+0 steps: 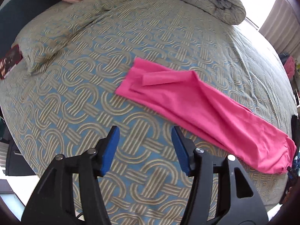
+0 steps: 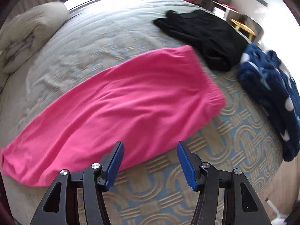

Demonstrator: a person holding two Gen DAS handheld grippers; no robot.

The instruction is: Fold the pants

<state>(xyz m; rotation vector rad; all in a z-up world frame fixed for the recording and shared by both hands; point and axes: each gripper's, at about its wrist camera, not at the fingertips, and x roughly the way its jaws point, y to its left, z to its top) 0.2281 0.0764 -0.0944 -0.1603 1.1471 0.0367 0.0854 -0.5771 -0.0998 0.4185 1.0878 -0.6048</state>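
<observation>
Pants of bright pink soft fabric [image 1: 196, 105] are lying flat on the bedspread with a woven pattern of beige arches on blue [image 1: 78, 86], folded lengthwise into one long strip. In the left wrist view the strip is running from about the centre toward 4 o'clock, with the leg ends near the centre and one small flap of a leg turned over on top. The left gripper with black arms and blue pads [image 1: 145, 150] is hanging at 6 o'clock, its jaws spread apart, with only bedspread showing between them; its right pad is just beside the near edge of the pants, and I cannot tell if it is touching.

In the right wrist view the same pants [image 2: 120, 105] are stretching from 8 o'clock up to 1 o'clock, where the gathered elastic waistband is ending. The right gripper [image 2: 150, 163] is also standing with jaws spread and pinching nothing; its left pad is overlapping the near edge of the pink fabric, the right pad is over bare bedspread.

Beyond the waistband, at 1 o'clock, a black crumpled garment [image 2: 202, 37] is lying, and at 3 o'clock a dark blue fluffy garment with white dots [image 2: 271, 86] is lying beside it. A rolled pale quilt [image 2: 28, 33] is sitting at 10 o'clock.
</observation>
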